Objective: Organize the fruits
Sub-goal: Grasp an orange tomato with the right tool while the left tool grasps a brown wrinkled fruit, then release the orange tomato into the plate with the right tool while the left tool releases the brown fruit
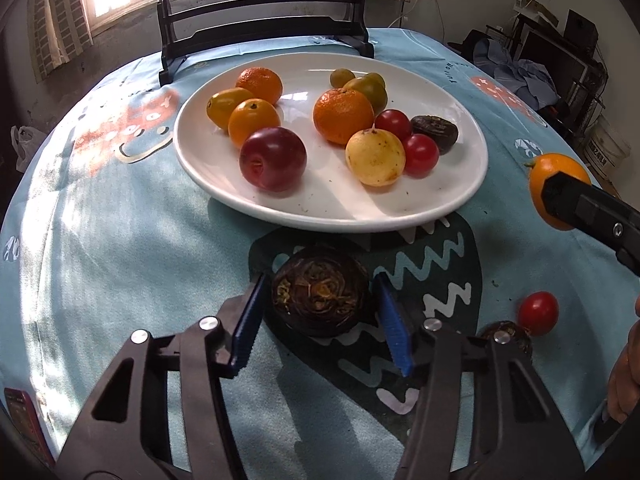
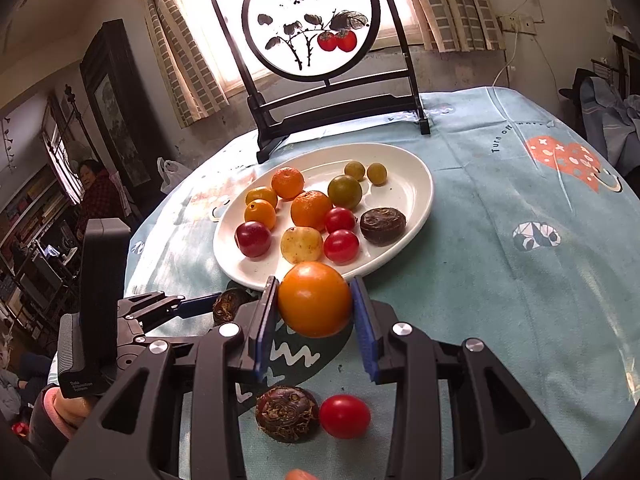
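Fruits: my right gripper [image 2: 315, 300] clamps the orange [image 2: 315, 299]; I'd lift it over the plate [image 2: 416, 200] rim at 12 o'clock. Left gripper [image 1: 320, 300] gapes around a chestnut [image 1: 320, 296].

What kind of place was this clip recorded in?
Most likely a lived-in home: a table under a cartoon-print tablecloth, a painted persimmon screen before curtained windows, crowded shelves at left, and a seated woman beside them.
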### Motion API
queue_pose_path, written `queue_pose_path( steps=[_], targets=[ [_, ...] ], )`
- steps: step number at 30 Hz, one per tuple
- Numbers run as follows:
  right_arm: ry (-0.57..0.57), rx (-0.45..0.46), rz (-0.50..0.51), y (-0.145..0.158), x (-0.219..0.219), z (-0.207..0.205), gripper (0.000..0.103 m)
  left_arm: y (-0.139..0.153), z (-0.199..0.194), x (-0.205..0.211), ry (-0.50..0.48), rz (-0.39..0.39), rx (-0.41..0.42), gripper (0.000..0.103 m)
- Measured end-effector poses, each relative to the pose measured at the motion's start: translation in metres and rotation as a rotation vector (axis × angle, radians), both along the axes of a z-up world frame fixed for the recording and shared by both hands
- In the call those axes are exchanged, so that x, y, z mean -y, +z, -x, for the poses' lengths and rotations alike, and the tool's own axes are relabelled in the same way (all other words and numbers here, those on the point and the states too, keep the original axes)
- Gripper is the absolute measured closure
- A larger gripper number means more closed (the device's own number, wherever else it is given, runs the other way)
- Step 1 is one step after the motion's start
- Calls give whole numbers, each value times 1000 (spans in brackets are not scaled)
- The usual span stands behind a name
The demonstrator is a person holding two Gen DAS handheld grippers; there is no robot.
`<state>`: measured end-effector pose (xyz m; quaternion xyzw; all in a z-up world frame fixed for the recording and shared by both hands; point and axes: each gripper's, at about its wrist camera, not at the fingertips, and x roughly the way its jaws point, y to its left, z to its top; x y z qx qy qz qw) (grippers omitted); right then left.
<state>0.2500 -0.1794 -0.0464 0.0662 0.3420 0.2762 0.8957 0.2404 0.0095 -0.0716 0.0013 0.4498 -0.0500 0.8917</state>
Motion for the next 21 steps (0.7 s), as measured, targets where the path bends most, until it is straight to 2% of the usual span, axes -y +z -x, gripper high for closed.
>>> queue_pose_path(
  steps=[4,10,14,18,21],
  targets=[
    [0,-2,1,-1,0,0,67,0,1,0,-1,1,3,55],
    [1,-11,10,-4,-1,-2,67,2,8,2,-3,-6,10,56],
    [30,-15,3,-5,-5,-1,67,9,20,2,-14,24,28,56],
    [95,-17,-52,-2,-8,2,67,26,39,4,-50,74,91,56],
    [89,17,-94,5,-4,2,67,46,44,0,-47,118,173,56]
  ],
)
